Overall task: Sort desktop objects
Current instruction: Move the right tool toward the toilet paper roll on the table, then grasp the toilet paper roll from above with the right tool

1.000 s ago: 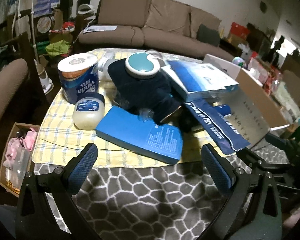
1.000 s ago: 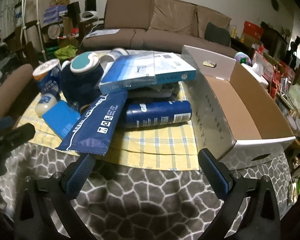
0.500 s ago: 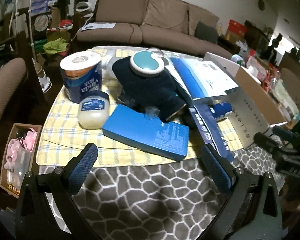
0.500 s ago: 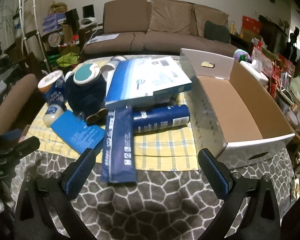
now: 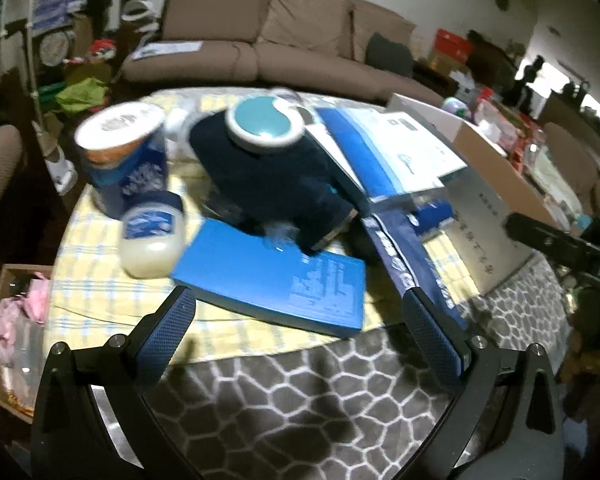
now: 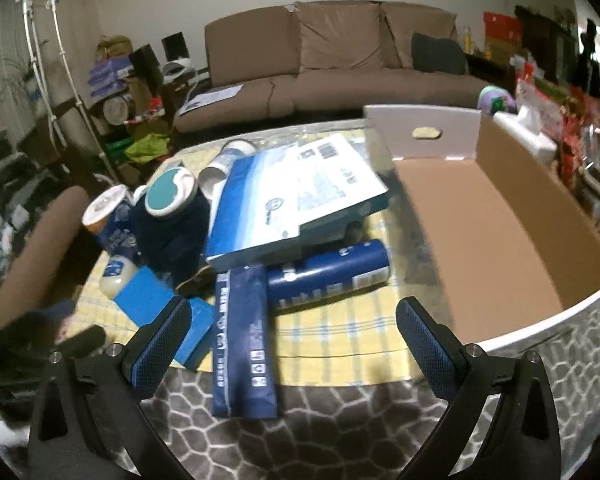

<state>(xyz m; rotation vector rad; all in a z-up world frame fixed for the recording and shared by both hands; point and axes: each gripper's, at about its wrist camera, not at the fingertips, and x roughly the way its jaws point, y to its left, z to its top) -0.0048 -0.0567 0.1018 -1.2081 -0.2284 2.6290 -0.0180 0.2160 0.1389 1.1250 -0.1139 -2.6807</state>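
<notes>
A heap of objects lies on a yellow checked cloth (image 5: 100, 280): a flat blue box (image 5: 272, 280), a pale jar with a blue lid (image 5: 152, 236), a blue tissue roll (image 5: 124, 160), a dark navy bag with a teal-and-white lid (image 5: 264, 120), a blue-and-white carton (image 6: 292, 196), a blue spray can (image 6: 328, 276) and a long navy pouch (image 6: 242, 340). An open cardboard box (image 6: 492, 240) stands to the right, nothing in it. My left gripper (image 5: 300, 336) hovers open just before the flat blue box. My right gripper (image 6: 292, 344) hovers open over the pouch's near end.
The table has a grey honeycomb-patterned cover (image 6: 340, 420). A brown sofa (image 6: 340, 60) stands behind, a brown chair (image 6: 40, 256) at the left, and clutter and shelves (image 6: 560, 80) at the right. A small carton with pink things (image 5: 16, 320) sits on the floor at the left.
Both grippers have drawn back and risen a little, then the left one has pushed closer to the flat blue box. The navy pouch now lies straight, its end over the cloth's edge.
</notes>
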